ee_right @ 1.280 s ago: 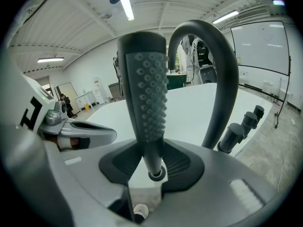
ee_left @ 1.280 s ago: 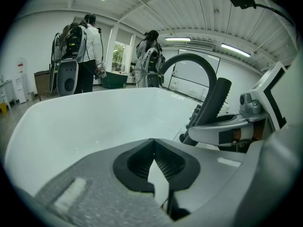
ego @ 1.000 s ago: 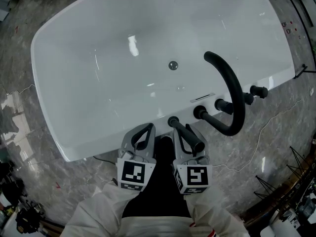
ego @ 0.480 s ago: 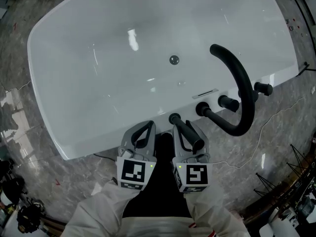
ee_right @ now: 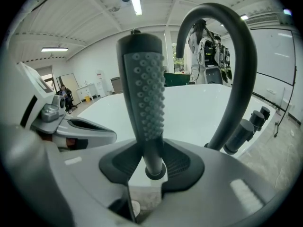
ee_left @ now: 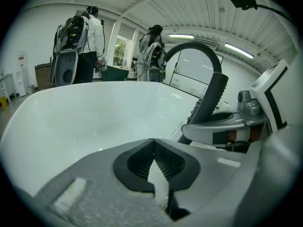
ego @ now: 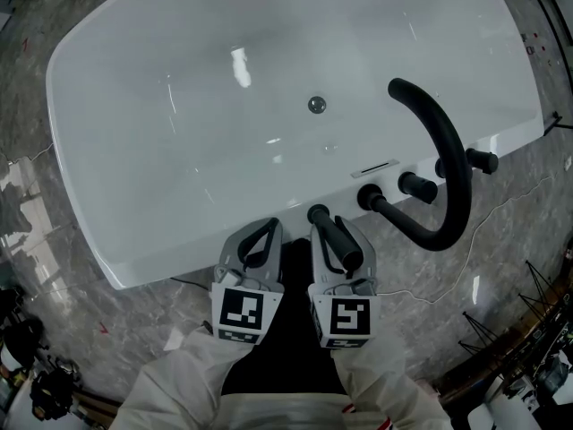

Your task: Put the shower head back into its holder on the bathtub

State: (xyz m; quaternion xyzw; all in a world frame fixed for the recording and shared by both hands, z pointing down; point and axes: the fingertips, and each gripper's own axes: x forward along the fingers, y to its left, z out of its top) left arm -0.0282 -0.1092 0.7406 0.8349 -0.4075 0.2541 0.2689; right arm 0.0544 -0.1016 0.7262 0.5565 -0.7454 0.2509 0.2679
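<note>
A black shower head [ego: 347,251] with a studded face [ee_right: 144,98] stands between the jaws of my right gripper [ego: 333,229] [ee_right: 150,145], which is shut on its handle. Its lower end sits in the black ring holder [ego: 317,213] [ee_right: 155,173] on the near rim of the white bathtub [ego: 201,253]. Just to the left, my left gripper [ego: 269,229] [ee_left: 154,143] hangs over the same rim, shut with nothing in it.
A black arched spout [ego: 448,168] [ee_right: 241,56] rises from the rim at the right, with black knobs [ego: 416,186] beside it. The tub's drain [ego: 316,105] is in the basin. A thin cable [ego: 474,240] lies on the grey marble floor. People [ee_left: 90,32] stand beyond the tub.
The head camera has shifted a little, so the tub and spout sit slightly differently in the picture. Both grippers and the shower head have stayed in place.
</note>
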